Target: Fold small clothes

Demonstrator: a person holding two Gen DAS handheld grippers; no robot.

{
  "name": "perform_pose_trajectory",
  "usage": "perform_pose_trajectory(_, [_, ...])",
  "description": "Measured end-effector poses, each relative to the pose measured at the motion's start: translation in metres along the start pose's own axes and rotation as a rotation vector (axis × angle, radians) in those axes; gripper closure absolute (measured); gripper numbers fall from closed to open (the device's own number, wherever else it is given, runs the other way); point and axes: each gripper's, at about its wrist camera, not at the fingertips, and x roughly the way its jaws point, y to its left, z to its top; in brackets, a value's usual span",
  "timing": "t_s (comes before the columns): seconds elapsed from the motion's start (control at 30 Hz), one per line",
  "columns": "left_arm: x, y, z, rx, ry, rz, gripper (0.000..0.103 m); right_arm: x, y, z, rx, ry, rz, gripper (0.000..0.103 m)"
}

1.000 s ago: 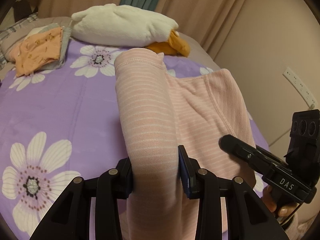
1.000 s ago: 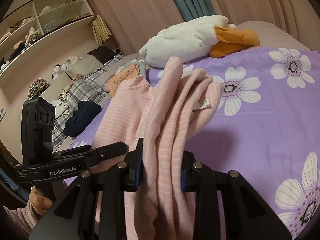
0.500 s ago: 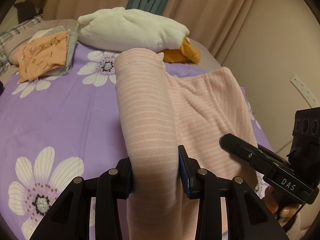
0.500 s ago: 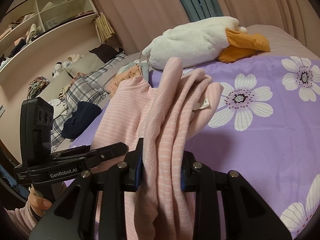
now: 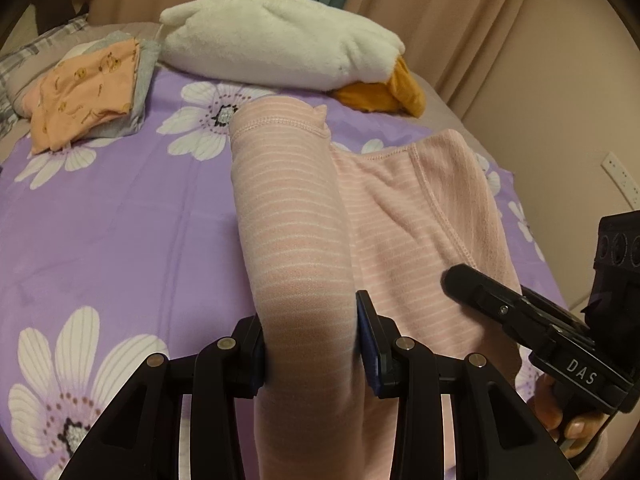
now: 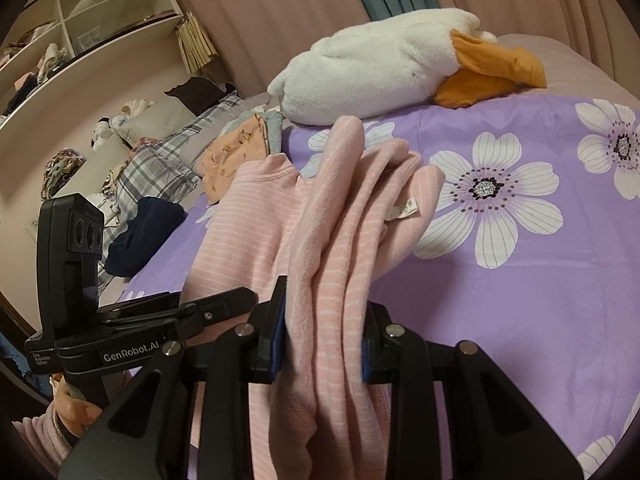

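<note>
Purple bedspread (image 5: 120,216) printed with white daisies, stretched under everything; beige curtains behind. Far left in the left wrist view: folded orange garment (image 5: 86,88) stacked on grey ones, nearer the picture's middle than a second ago, when it sat hard against the left edge. Right of that, white plush goose (image 5: 276,52) with orange beak, likewise shifted rightward and lower in the picture. Centre: pink striped garment (image 5: 292,216), raised above the bedspread, one cuffed end standing up, the rest draping rightward. Left gripper (image 5: 310,344) clamped on that upright sleeve, blue pads pressing both sides, grip unchanged from earlier. Lower right: right gripper's black body, held by a hand.

From the right wrist view, leftmost: shelves (image 6: 80,40) with clutter, plaid bedding (image 6: 160,164), dark navy bundle (image 6: 144,232). Middle: right gripper (image 6: 322,332) closed on a bunched fold of the same pink cloth, white care tag (image 6: 406,208) showing. Rightward: large daisies, slid further right than before.
</note>
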Motion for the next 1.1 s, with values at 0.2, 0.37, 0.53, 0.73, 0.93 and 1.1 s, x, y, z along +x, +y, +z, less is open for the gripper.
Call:
perform_pose_trajectory(0.2, [0.02, 0.006, 0.004, 0.004, 0.024, 0.014, 0.066, 0.02, -0.012, 0.001, 0.02, 0.021, -0.013, 0.074])
perform_pose_trajectory(0.37, [0.037, 0.008, 0.006, -0.002, 0.051, 0.025, 0.066, 0.036, -0.022, -0.002, 0.039, 0.045, -0.027, 0.074])
perform_pose_trajectory(0.53, [0.053, 0.012, 0.006, -0.008, 0.087, 0.038, 0.066, 0.052, -0.03, -0.008, 0.065, 0.078, -0.041, 0.074])
perform_pose_trajectory(0.73, [0.069, 0.017, 0.0, -0.006, 0.135, 0.054, 0.066, 0.066, -0.042, -0.018, 0.107, 0.121, -0.053, 0.074])
perform_pose_trajectory(0.93, [0.072, 0.019, -0.002, -0.003, 0.141, 0.055, 0.066, 0.07, -0.052, -0.021, 0.139, 0.138, -0.056, 0.071])
perform_pose_trajectory(1.1, [0.073, 0.02, -0.003, 0.002, 0.141, 0.055, 0.066, 0.073, -0.06, -0.023, 0.161, 0.158, -0.066, 0.066])
